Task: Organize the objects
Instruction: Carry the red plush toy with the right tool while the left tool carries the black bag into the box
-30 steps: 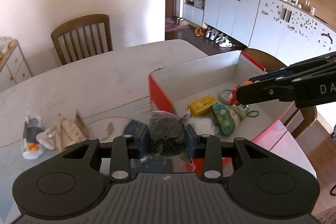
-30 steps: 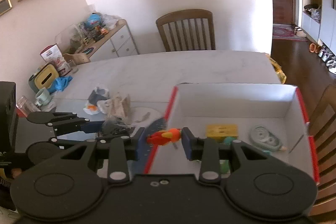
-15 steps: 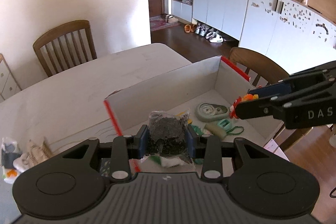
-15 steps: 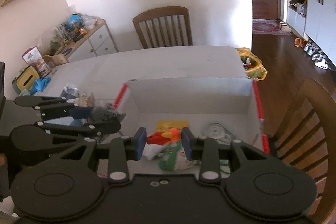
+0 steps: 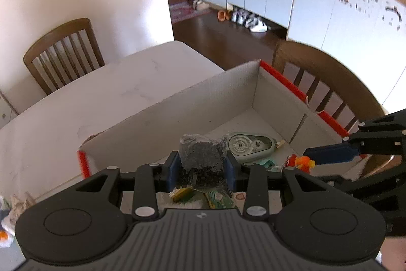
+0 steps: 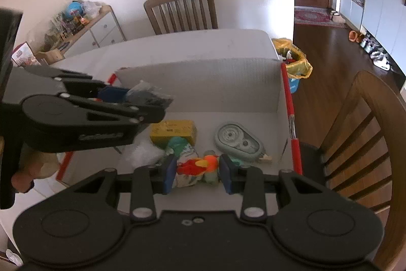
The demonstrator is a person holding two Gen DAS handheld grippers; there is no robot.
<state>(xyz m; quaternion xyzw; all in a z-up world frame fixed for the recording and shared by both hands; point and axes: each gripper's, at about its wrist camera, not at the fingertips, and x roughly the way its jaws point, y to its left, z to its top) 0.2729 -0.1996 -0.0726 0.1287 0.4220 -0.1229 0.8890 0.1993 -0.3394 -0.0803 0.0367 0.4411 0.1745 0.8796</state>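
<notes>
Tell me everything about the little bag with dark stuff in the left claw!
The little bag is clear, crinkly plastic stuffed with dark, crumbly bits. The left claw pinches it from both sides between blue pads, so it stands upright, its wrinkled top poking above them. It hangs in the air over the open cardboard box, touching nothing but the pads.

Both claws have moved over the box (image 5: 276, 95). The left claw (image 5: 202, 168) brought its dark bag (image 5: 201, 156) across from the tabletop (image 5: 101, 93). The right claw (image 6: 198, 173) carried its red and orange toy (image 6: 199, 166) lower inside.
</notes>
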